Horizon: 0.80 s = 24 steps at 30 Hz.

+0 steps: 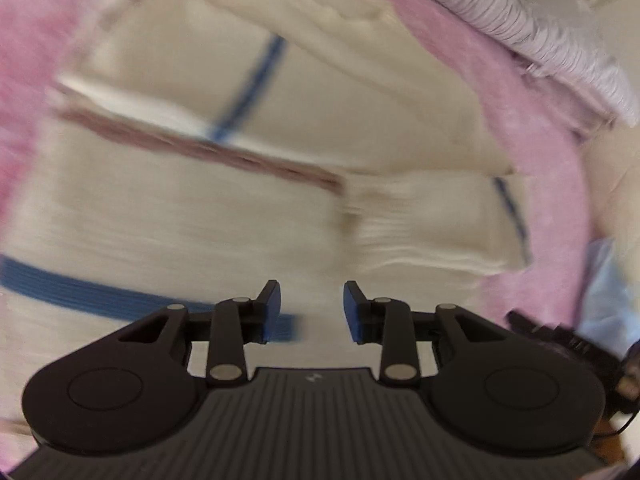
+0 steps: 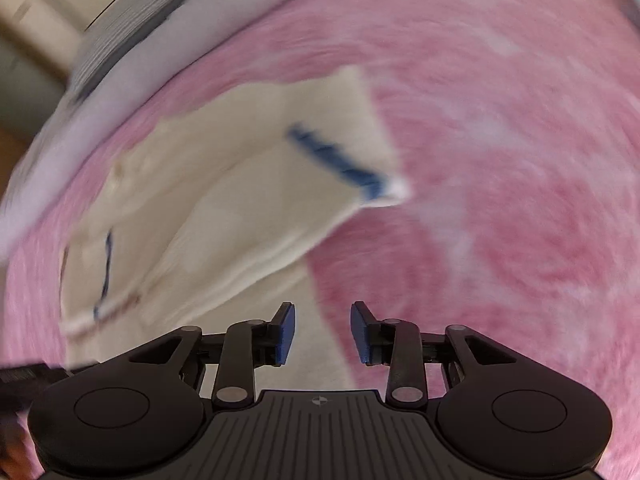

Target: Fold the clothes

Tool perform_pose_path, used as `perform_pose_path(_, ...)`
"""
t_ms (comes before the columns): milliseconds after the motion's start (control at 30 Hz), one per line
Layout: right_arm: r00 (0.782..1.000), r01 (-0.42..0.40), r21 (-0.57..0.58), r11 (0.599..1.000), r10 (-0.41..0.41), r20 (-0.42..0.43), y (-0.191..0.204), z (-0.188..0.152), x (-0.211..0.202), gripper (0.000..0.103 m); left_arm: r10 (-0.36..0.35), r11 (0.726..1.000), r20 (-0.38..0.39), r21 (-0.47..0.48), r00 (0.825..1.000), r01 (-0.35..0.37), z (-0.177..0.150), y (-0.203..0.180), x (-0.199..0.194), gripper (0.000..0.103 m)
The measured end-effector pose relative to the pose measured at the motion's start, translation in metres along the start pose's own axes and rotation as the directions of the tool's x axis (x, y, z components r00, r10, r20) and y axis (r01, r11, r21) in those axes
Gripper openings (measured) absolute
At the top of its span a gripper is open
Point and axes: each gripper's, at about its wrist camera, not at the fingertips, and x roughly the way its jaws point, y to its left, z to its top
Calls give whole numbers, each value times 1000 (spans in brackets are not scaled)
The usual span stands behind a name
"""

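Note:
A cream garment [image 1: 208, 216] with blue stripes and a dull red band lies partly folded on a pink fleece blanket [image 1: 532, 168]. One sleeve [image 1: 432, 224] is laid across it at the right. My left gripper [image 1: 312, 308] hovers open just above the cream cloth, holding nothing. In the right wrist view the same garment [image 2: 208, 208] lies to the left, its blue-striped cuff [image 2: 344, 160] pointing right. My right gripper [image 2: 323, 332] is open over the garment's near edge, where it meets the blanket [image 2: 500, 180]. Both views are motion-blurred.
A white ribbed cloth [image 1: 520, 20] lies along the blanket's far edge, also visible as a pale ribbed cloth [image 2: 132, 40] in the right wrist view. A light blue item [image 1: 604, 292] sits at the far right. The other gripper's black body [image 1: 560, 340] shows at lower right.

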Motion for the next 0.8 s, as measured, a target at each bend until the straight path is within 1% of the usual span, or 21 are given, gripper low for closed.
perform_pose_path(67, 1000, 17, 40, 999, -17, -1, -13, 7, -6, 36, -48, 997, 5, -52, 999, 49, 3, -9, 19, 29)
perform_pose_path(100, 1000, 29, 43, 999, -29, 2, -18, 10, -9, 36, -58, 996, 14, -68, 998, 59, 6, -12, 27, 29)
perform_pose_path(200, 999, 38, 51, 998, -39, 10, -27, 14, -15, 36, -46, 994, 31, -95, 998, 48, 15, -20, 50, 30)
perform_pose_path(267, 1000, 27, 62, 998, -28, 12, -32, 13, -16, 36, -47, 992, 21, -114, 999, 49, 17, -21, 64, 30)
perform_pose_path(333, 1000, 18, 72, 997, -19, 13, -36, 12, -17, 36, -61, 989, 39, -133, 997, 65, 19, -23, 71, 28)
perform_pose_path(367, 1000, 21, 71, 997, -22, 9, -35, 12, -16, 36, -94, 987, 47, -129, 994, 100, 19, -24, 70, 15)
perform_pose_path(400, 1000, 24, 70, 997, -24, 6, -33, 12, -15, 36, -128, 983, 55, -125, 990, 134, 20, -26, 69, 5)
perform_pose_path(433, 1000, 27, 70, 997, -27, 2, -32, 12, -14, 36, -153, 980, 67, -114, 986, 160, 22, -27, 66, 5)
perform_pose_path(500, 999, 34, 73, 997, -34, -9, -31, 13, -11, 36, -135, 989, 118, -42, 984, 141, 36, -22, 36, 5)
perform_pose_path(567, 999, 31, 70, 997, -31, -10, -27, 15, -9, 36, -121, 993, 170, 29, 978, 117, 49, -18, 7, 4)
perform_pose_path(667, 999, 36, 39, 999, -36, -14, -18, 19, -4, 36, -105, 988, 249, 132, 963, 74, 69, -12, -36, 4)
perform_pose_path(700, 999, 39, 26, 999, -39, -17, -14, 20, -1, 36, -94, 985, 275, 168, 957, 49, 76, -8, -52, 4)
perform_pose_path(733, 999, 42, 12, 999, -42, -21, -9, 22, 2, 36, -52, 978, 299, 210, 953, -12, 85, 0, -67, 4)
perform_pose_path(800, 999, 39, -9, 999, -39, -26, 1, 25, 11, 36, 29, 956, 326, 266, 945, -121, 97, 15, -84, 4)
